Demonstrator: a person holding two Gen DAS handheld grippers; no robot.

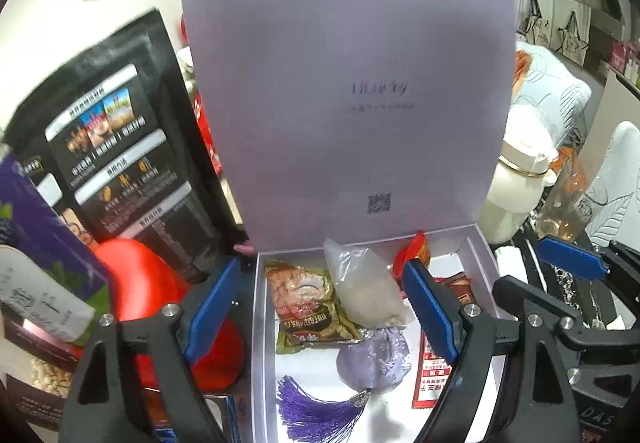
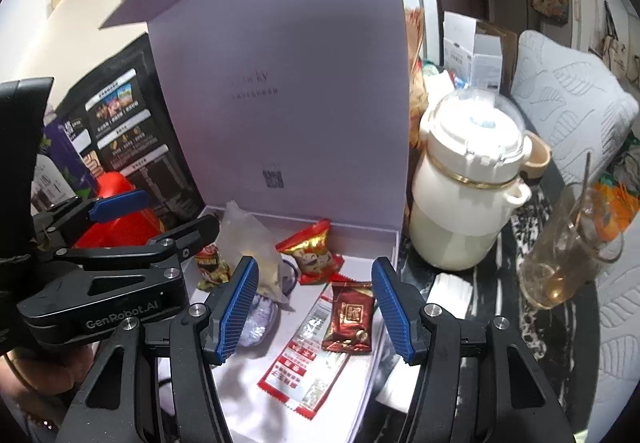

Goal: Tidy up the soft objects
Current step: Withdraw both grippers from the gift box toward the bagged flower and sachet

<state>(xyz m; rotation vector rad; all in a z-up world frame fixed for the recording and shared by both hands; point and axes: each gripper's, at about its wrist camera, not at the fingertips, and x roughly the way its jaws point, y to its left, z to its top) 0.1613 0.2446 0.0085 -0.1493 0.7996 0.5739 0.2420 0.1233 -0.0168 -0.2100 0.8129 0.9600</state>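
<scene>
A lavender gift box [image 1: 262,327] stands with its lid [image 1: 348,83] upright. Inside lie a green-gold snack packet [image 1: 308,307], a clear plastic bag [image 1: 364,283], a purple sachet with a tassel [image 1: 374,363], a red snack packet [image 2: 310,255], a brown candy packet [image 2: 348,319] and a red-white sachet [image 2: 308,359]. My left gripper [image 1: 320,309] hovers open over the box's left half, its pads touching nothing. My right gripper [image 2: 316,307] is open above the brown candy packet, which lies flat on the box floor clear of both pads.
A black printed bag [image 1: 120,147], a red rounded object [image 1: 140,283] and a purple carton [image 1: 40,223] crowd the box's left side. On its right stand a white lidded jug [image 2: 464,203] and a glass cup with a spoon [image 2: 568,255]. Pale cushions [image 2: 572,103] lie behind.
</scene>
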